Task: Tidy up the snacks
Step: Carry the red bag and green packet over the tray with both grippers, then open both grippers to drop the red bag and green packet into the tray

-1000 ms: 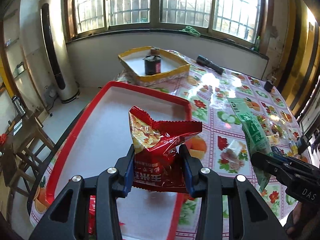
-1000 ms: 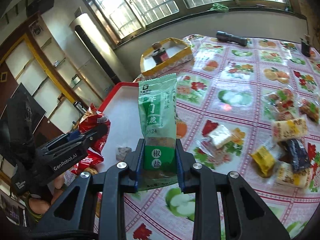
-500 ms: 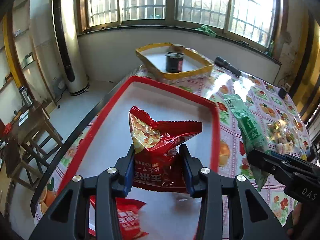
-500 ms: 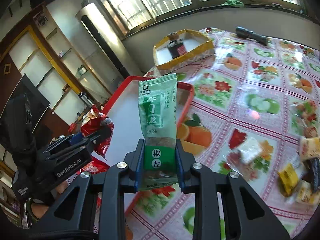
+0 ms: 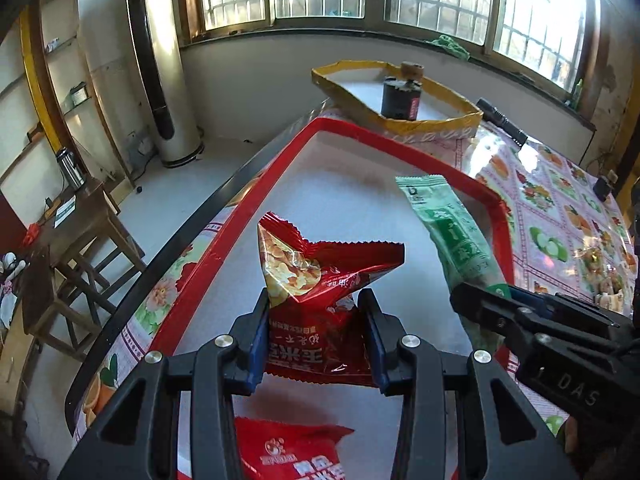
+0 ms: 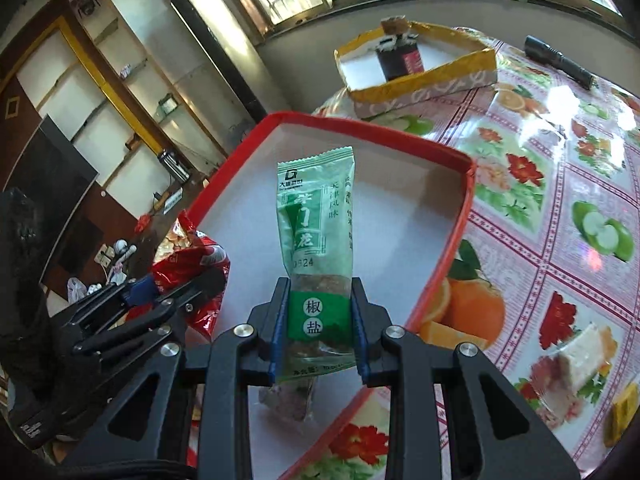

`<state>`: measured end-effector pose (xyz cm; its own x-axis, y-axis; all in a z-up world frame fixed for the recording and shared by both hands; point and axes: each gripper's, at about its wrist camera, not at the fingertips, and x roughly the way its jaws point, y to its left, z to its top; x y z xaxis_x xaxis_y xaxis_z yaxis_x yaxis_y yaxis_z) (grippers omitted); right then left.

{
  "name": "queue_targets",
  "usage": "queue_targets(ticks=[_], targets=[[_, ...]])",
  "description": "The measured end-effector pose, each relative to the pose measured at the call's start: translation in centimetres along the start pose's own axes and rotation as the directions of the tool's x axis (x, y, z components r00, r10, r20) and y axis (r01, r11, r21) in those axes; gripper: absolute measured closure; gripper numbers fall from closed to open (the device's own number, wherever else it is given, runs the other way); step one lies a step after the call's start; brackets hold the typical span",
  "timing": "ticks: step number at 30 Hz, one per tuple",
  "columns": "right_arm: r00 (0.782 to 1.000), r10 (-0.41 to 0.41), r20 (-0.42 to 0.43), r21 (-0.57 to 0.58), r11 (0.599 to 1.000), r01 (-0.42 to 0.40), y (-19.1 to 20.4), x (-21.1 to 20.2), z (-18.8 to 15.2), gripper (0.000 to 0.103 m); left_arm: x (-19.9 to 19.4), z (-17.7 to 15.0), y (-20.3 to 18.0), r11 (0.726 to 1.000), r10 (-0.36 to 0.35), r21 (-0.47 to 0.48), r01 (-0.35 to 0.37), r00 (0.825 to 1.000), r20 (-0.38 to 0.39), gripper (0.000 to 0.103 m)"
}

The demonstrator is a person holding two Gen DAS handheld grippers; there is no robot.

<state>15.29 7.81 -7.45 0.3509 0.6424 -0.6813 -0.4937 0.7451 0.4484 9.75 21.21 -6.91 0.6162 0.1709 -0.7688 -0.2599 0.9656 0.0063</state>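
My left gripper (image 5: 316, 312) is shut on a crumpled red snack bag (image 5: 320, 280) and holds it above the red-rimmed white tray (image 5: 360, 184). My right gripper (image 6: 320, 308) is shut on a long green snack packet (image 6: 318, 240), upright over the same tray (image 6: 400, 184). The green packet also shows in the left wrist view (image 5: 452, 232), right of the red bag. The red bag shows in the right wrist view (image 6: 192, 256), at the left. A second red bag (image 5: 288, 452) lies in the tray under my left gripper. A small wrapped snack (image 6: 288, 400) lies in the tray under my right gripper.
A yellow-rimmed box (image 5: 400, 96) with a dark jar (image 5: 400, 96) stands beyond the tray. A black flashlight (image 6: 560, 60) lies on the fruit-print tablecloth (image 6: 560, 200). Loose wrapped snacks (image 6: 580, 360) lie at the right. The table's left edge (image 5: 160, 256) drops to the floor.
Both grippers have moved left over the red tray, each still holding its packet. The loose snacks on the cloth have slid toward the right edge of view.
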Motion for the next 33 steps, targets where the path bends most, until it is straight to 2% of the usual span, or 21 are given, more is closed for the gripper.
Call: queue_targets(ticks=[8, 12, 13, 15, 16, 20, 24, 28, 33], targets=[[0.999, -0.019, -0.032, -0.013, 1.000, 0.018, 0.0, 1.8, -0.2, 0.072, 0.7, -0.2, -0.1, 1.000, 0.023, 0.017, -0.023, 0.999, -0.033, 0.062], [0.999, -0.027, -0.035, -0.019, 0.999, 0.027, 0.3, 1.8, -0.1, 0.067, 0.9, -0.3, -0.6, 0.998, 0.052, 0.039, -0.050, 0.997, -0.056, 0.059], [0.999, -0.031, -0.030, -0.015, 0.999, 0.031, 0.2, 1.5, -0.1, 0.066, 0.9, -0.3, -0.6, 0.998, 0.054, 0.039, -0.052, 0.997, -0.060, 0.058], [0.999, -0.032, -0.012, -0.008, 0.999, 0.032, 0.0, 0.8, -0.1, 0.062, 1.0, -0.3, -0.5, 0.998, 0.054, 0.036, -0.051, 0.995, -0.082, 0.046], [1.000, -0.029, -0.001, -0.001, 1.000, 0.029, -0.3, 0.2, -0.1, 0.058, 0.9, -0.4, -0.3, 0.999, 0.049, 0.028, -0.046, 0.995, -0.085, 0.043], [0.998, -0.028, 0.061, 0.029, 0.999, 0.026, -1.5, -3.4, -0.6, 0.056, 0.1, -0.5, -0.1, 0.999, 0.041, 0.016, -0.040, 0.996, -0.074, 0.031], [0.991, -0.055, 0.120, 0.082, 0.996, 0.045, -3.9, -7.8, -2.9, 0.050, -0.9, -0.5, -0.8, 1.000, 0.010, 0.002, -0.010, 0.998, -0.062, 0.026], [0.980, -0.129, 0.154, 0.182, 0.978, 0.100, -7.7, -12.4, -6.6, 0.048, -2.3, -0.7, -2.9, 0.998, -0.062, -0.001, 0.062, 0.997, -0.046, 0.025], [0.957, -0.247, 0.152, 0.321, 0.928, 0.189, -13.1, -17.3, -11.1, 0.048, -3.6, -1.3, -8.4, 0.984, -0.150, 0.094, 0.153, 0.988, -0.034, 0.025]])
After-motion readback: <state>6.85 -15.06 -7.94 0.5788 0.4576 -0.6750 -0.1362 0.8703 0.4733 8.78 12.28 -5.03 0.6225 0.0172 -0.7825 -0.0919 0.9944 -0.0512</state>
